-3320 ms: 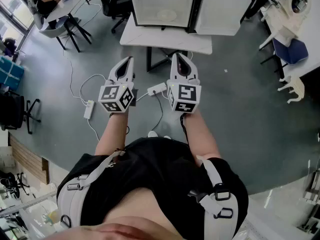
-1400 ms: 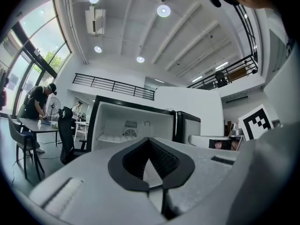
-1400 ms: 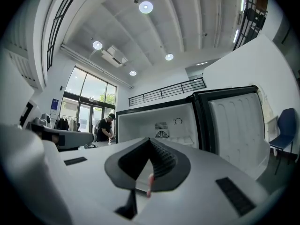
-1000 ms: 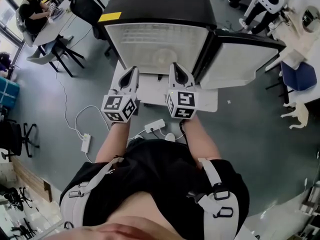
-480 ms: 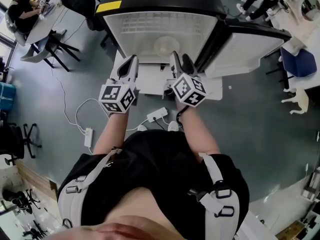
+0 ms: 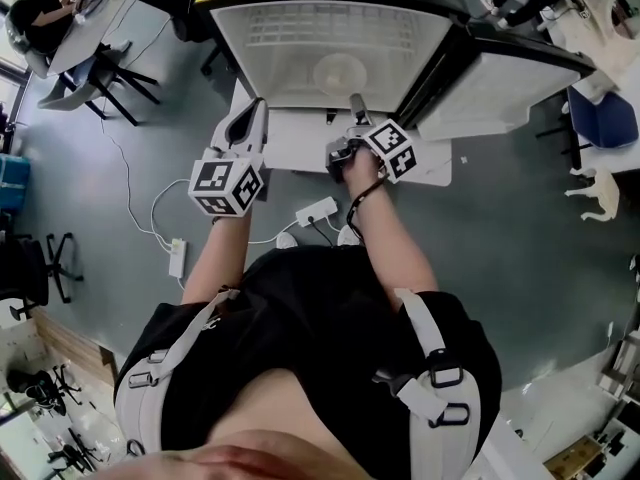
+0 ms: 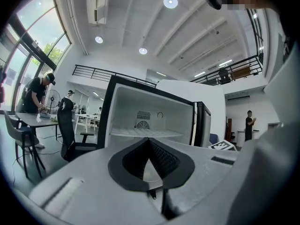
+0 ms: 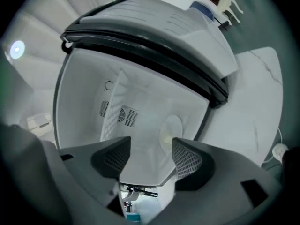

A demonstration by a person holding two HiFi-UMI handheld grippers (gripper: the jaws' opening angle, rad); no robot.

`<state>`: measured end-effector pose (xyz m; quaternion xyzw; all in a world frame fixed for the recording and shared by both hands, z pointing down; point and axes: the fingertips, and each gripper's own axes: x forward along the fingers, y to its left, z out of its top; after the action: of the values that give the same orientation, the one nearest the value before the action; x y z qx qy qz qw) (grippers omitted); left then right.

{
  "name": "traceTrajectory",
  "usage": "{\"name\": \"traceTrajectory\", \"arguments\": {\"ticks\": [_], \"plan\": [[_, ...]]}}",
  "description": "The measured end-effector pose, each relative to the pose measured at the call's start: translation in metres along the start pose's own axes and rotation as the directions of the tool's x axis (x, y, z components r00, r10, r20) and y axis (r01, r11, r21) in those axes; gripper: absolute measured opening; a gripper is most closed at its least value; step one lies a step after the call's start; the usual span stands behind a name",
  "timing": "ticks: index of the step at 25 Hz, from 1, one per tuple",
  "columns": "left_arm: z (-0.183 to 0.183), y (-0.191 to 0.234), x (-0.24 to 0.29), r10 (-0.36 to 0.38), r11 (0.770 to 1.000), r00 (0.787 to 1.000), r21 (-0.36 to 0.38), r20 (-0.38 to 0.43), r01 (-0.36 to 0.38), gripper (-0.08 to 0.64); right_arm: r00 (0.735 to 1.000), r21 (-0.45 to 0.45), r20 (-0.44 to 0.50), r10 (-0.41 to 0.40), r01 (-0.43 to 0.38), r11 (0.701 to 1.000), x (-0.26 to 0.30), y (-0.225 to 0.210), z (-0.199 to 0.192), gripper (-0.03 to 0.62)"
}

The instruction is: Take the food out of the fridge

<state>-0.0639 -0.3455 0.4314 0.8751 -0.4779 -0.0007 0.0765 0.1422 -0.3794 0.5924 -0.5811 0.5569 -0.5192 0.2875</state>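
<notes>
Open fridge (image 6: 262,43) on white table (image 6: 296,150), door (image 6: 505,86) swung right; pale round plate (image 6: 338,72) on its floor, under the shelf (image 7: 140,133), just ahead of right gripper (image 8: 151,154), jaws opening, nothing between; left gripper (image 7: 150,146) alongside, jaws pressed together.

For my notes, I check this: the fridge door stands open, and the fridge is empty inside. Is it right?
Not empty. The fridge door is open, but a round pale plate lies inside, as the right gripper view shows.
</notes>
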Motion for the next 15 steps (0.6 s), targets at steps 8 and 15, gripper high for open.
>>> {"name": "traceTrajectory", "arguments": {"ticks": [8,15], "plan": [[-0.003,0.017,-0.012,0.052,0.999,0.999,0.01,-0.01,-0.052,0.003,0.983,0.171,-0.083,-0.163,0.175,0.97,0.054,-0.071,-0.027,0.259],[-0.005,0.032,-0.026,0.105,0.994,0.994,0.019,-0.023,-0.104,0.003,0.957,0.264,-0.102,-0.273,0.29,0.92,0.085,-0.111,-0.035,0.259]]}}
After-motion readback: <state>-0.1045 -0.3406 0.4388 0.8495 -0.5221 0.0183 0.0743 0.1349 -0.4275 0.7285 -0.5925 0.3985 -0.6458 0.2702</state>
